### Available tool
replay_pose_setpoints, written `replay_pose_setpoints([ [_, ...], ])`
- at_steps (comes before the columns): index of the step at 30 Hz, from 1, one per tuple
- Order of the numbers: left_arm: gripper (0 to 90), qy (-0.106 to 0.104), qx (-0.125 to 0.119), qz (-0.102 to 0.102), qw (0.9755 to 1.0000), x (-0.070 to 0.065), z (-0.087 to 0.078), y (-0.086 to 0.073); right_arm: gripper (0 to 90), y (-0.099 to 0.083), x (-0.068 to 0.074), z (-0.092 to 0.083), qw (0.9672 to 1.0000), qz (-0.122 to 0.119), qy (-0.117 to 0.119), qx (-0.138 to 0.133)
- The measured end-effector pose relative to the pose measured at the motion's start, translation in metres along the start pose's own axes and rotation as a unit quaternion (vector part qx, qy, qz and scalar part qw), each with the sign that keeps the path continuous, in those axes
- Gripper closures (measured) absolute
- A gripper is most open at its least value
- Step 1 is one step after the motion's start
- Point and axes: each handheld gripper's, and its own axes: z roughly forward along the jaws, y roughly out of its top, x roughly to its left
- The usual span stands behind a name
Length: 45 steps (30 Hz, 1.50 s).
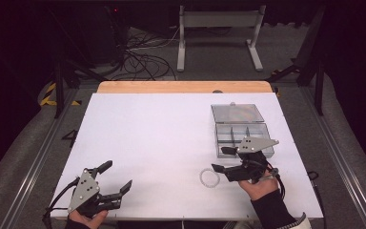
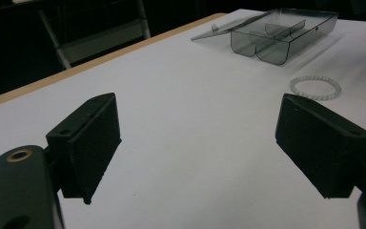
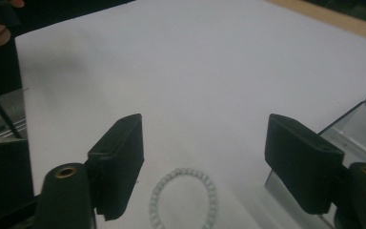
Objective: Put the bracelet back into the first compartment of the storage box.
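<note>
A white bead bracelet (image 1: 209,178) lies flat on the white table (image 1: 162,129), right of centre near the front. My right gripper (image 1: 219,159) hovers just right of it, jaws open and pointing left, nothing between them. In the right gripper view the bracelet (image 3: 183,198) lies low between the two black jaws, untouched, with my right gripper (image 3: 205,167) above it. A clear compartment box (image 1: 244,138) with its lid folded back stands behind the right gripper. My left gripper (image 1: 118,175) rests open at the front left corner. From the left gripper (image 2: 198,148) I see the bracelet (image 2: 315,87) and box (image 2: 276,36) far off.
A wooden strip (image 1: 186,87) runs along the table's far edge. Beyond it on the floor stand a grey metal frame (image 1: 219,19) and a tangle of cables (image 1: 143,57). Metal rails (image 1: 38,157) flank the table on both sides.
</note>
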Motion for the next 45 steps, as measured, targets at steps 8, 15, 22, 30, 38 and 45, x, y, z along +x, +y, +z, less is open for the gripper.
replay_pose_setpoints([
  [8, 15.8, 0.002, -0.001, -0.002, 1.0000, 0.000, 0.000, 0.000, 35.5, 0.006, 0.003, 0.005, 0.9974, -0.034, -0.036, 0.052],
  [15, 15.8, 0.002, 0.000, -0.002, 1.0000, 0.001, 0.000, 0.000, 40.8, 0.008, -0.002, 0.013, 0.9955, -0.019, -0.028, 0.089],
  [22, 15.8, 0.002, 0.001, 0.002, 1.0000, 0.001, 0.000, 0.000, 44.7, 0.006, -0.006, 0.023, 0.9912, -0.001, -0.013, 0.131],
  [30, 15.8, 0.002, 0.002, 0.002, 1.0000, 0.001, 0.000, 0.000, 49.4, 0.002, -0.007, 0.037, 0.9847, 0.004, -0.006, 0.174],
  [38, 15.8, 0.000, 0.005, 0.001, 1.0000, 0.000, 0.000, 0.000, 55.8, -0.001, -0.006, 0.050, 0.9785, 0.000, -0.003, 0.206],
  [45, 15.9, 0.000, 0.005, 0.000, 1.0000, 0.000, 0.000, 0.000, 59.2, -0.004, -0.004, 0.057, 0.9730, -0.017, -0.015, 0.230],
])
